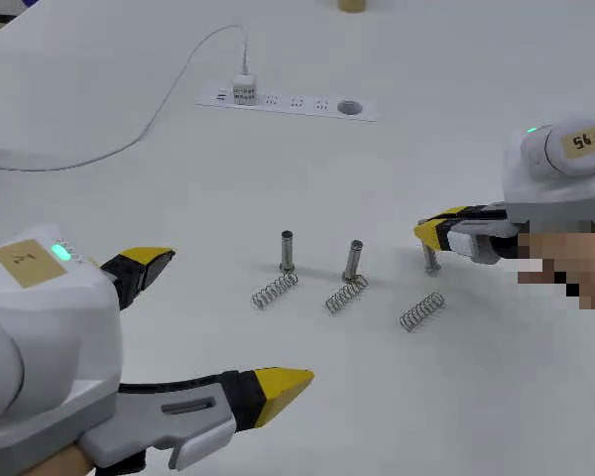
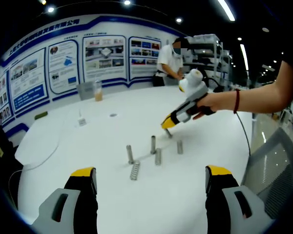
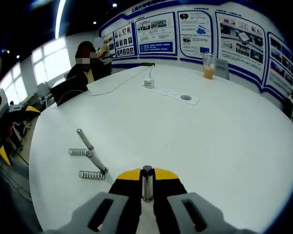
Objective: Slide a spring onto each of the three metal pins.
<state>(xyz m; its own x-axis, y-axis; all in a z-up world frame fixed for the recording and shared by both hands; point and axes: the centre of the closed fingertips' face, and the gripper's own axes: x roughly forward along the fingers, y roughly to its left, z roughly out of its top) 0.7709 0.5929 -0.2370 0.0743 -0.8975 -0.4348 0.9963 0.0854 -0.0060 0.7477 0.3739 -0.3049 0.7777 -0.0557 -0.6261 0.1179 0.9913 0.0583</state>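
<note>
Pins (image 1: 287, 250): three, upright, grey metal; three coiled springs (image 1: 275, 289) lie beside. Right tongs (image 1: 428, 236) pinch the right pin (image 1: 431, 261); left tongs (image 1: 235, 316) spread.

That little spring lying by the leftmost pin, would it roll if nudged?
Probably: the spring lies on its side on the smooth table, so a nudge could roll it. Its thin, open coils suggest it is light and would squash if pinched.

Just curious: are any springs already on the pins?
No, all three springs lie flat on the table beside the pins.
</note>
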